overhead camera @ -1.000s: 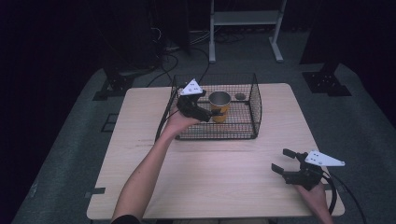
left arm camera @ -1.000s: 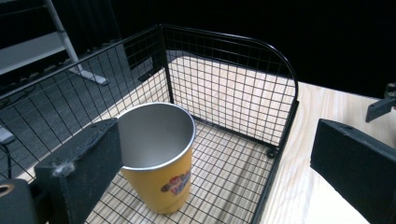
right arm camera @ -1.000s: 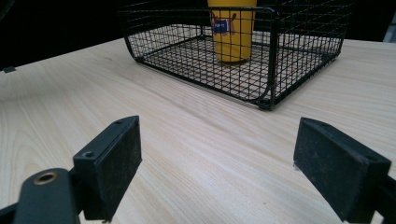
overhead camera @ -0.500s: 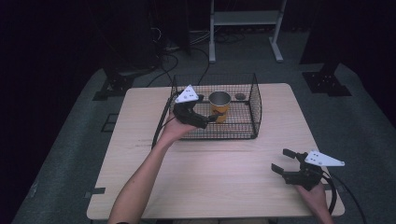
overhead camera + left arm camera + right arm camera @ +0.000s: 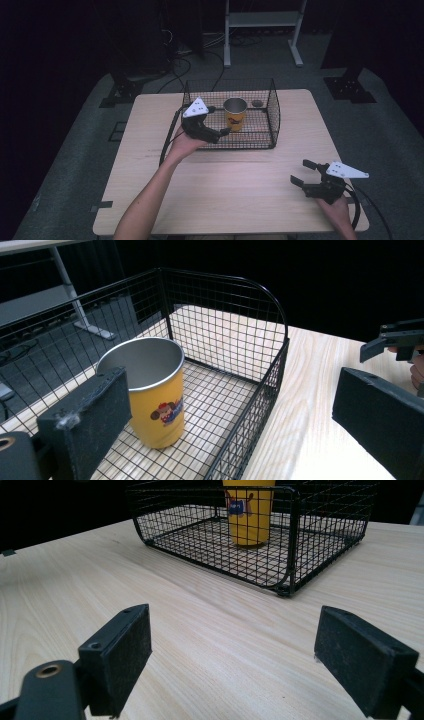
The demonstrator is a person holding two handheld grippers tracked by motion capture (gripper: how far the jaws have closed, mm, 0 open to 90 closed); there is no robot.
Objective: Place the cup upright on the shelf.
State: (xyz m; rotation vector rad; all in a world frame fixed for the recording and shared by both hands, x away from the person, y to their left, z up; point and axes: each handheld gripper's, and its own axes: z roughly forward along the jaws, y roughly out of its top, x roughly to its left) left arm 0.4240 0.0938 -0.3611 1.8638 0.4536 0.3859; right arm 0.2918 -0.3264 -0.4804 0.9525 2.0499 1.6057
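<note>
We see a yellow metal cup with a silver rim and a small cartoon print (image 5: 235, 114) standing upright on the floor of a black wire basket (image 5: 272, 117), its long axis vertical and its open mouth pointing straight up. The basket sits on the light wooden desk (image 5: 240, 175) toward the far edge, about midway between the far corners, and the cup stands in its middle part, apart from all the wire walls. In the left gripper view the cup (image 5: 147, 390) shows its print facing the camera, and its side lies just beyond the near jaw without touching it.

Our left gripper (image 5: 220, 135) hangs at the basket's near-left wall, pointing toward the cup. Its jaws stand wide open and hold nothing; in its own view one jaw is over the basket floor beside the cup and the other is outside the basket wall, above the bare desk.

Our right gripper (image 5: 302, 172) is near the desk's near-right corner, well apart from the basket. Its jaws are also spread wide with nothing between them, and its own view looks across the wood grain toward the basket (image 5: 285, 540) and the cup (image 5: 247, 510).

A small dark round object (image 5: 257, 103) lies by the basket's far wall; we cannot tell what it is.
</note>
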